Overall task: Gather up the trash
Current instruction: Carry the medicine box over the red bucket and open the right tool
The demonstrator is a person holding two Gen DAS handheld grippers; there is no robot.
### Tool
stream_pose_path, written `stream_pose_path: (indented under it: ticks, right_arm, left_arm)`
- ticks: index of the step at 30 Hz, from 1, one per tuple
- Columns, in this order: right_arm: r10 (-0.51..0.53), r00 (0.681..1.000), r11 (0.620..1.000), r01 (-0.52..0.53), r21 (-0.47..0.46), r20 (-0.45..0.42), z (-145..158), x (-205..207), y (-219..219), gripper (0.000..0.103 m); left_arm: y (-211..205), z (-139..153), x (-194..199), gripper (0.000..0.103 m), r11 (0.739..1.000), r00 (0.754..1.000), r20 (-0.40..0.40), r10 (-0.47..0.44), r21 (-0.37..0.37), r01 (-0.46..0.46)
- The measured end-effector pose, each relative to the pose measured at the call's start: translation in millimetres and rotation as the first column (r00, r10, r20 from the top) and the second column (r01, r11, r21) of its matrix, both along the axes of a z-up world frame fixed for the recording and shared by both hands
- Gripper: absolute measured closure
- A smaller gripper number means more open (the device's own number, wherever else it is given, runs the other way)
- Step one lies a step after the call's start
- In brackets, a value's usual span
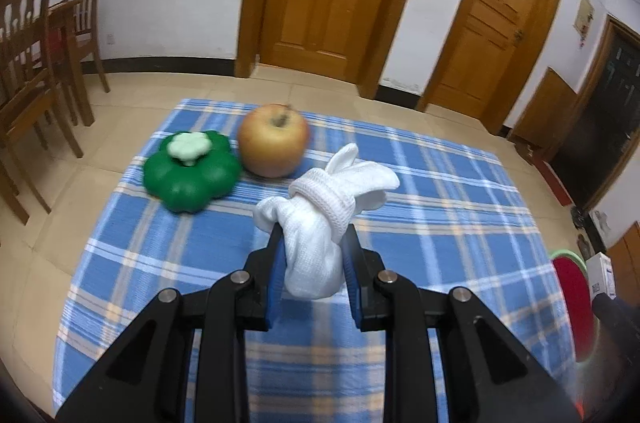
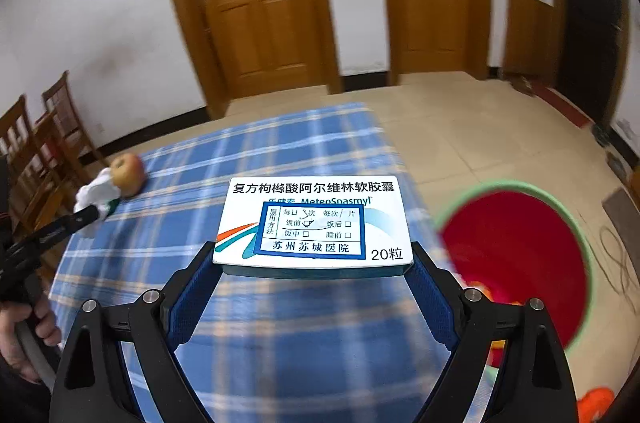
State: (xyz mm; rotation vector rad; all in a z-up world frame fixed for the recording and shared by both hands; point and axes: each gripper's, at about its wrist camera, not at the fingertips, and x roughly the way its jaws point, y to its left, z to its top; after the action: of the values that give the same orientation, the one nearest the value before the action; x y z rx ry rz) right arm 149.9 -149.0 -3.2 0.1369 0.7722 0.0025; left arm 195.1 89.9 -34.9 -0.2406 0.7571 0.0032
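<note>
Fingers of left gripper pinch a white sock, apple just beyond. Right gripper, jaws wide, clamps a med box; red bin to its right.

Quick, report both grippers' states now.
Left gripper: closed on the white sock bundle.
Right gripper: jaws wide, clamped on the medicine box.
</note>
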Motion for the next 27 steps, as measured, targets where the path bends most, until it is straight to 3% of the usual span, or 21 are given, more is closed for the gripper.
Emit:
stream_pose_path:
  ticks: [14, 27]
  right_arm:
    - [-0.238, 0.968, 0.968, 0.243, 0.068, -0.076, -27, -43, -111, 0.013]
    - [-0.32, 0.938, 0.926, 0.34, 0.167, -0.135, -53, -61, -174, 0.011]
  left_arm:
    - [-98, 18, -22, 0.077, 0.981, 0.982, -0.009, -0.187, -0.055, 0.186]
    - [-195, 19, -34, 0.077, 0.926, 0.926, -0.044, -0.376, -0.041, 0.374]
